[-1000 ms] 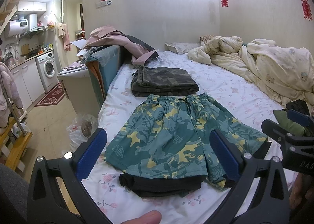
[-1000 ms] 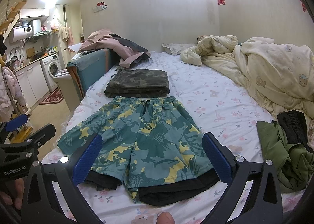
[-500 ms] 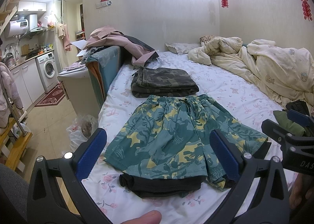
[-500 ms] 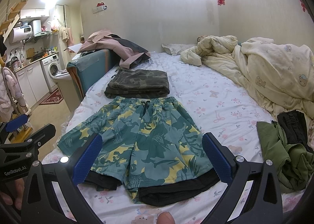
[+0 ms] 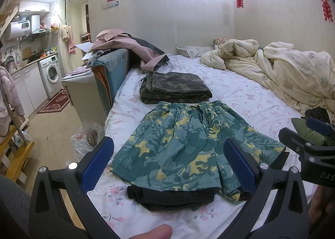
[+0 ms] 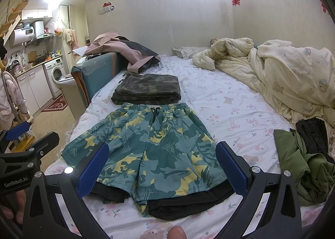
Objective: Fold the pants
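Green and yellow leaf-print shorts (image 5: 188, 142) lie flat on the bed, waistband far, with a black garment (image 5: 171, 197) sticking out under the hems. They also show in the right wrist view (image 6: 150, 144). My left gripper (image 5: 168, 165) is open and empty, held above the near hems. My right gripper (image 6: 161, 170) is open and empty, also above the near hems. The right gripper shows at the right edge of the left wrist view (image 5: 309, 144).
Folded camouflage pants (image 5: 173, 88) lie just beyond the shorts. A crumpled cream duvet (image 5: 282, 71) fills the bed's right side. A heap of olive and black clothes (image 6: 307, 155) lies at the right. The bed's left edge (image 5: 113, 111) drops to the floor.
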